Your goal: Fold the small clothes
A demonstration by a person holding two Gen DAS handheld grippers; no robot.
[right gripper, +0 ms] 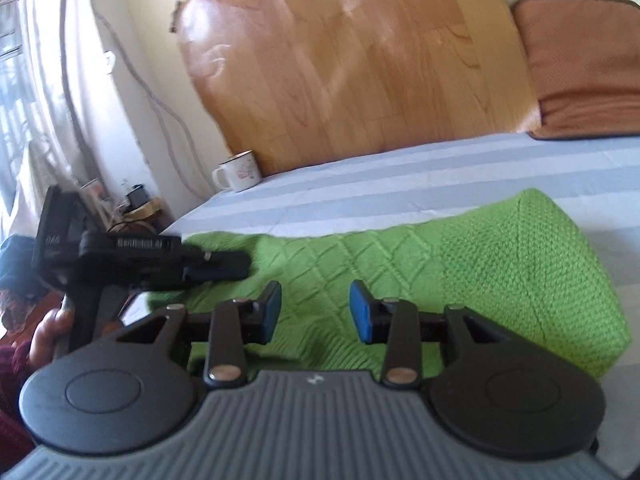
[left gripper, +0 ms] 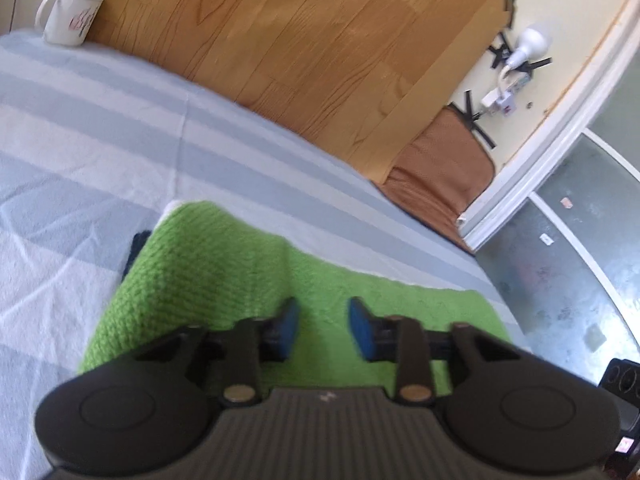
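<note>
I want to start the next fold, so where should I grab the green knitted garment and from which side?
Probably the near edge of the green knitted garment, approached from the front where the right gripper hovers with jaws open. The garment lies flat on the striped sheet, so a thin edge is easier to pinch than the middle. The left gripper, also open, could take the same edge further left.

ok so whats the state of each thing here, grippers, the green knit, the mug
left gripper: open, nothing between its fingers, over the green knit
right gripper: open, empty, over the knit
green knit garment: lying on the striped bed cover, not gripped by either gripper
white mug: upright on the bed cover by the wooden board; contents not visible
</note>
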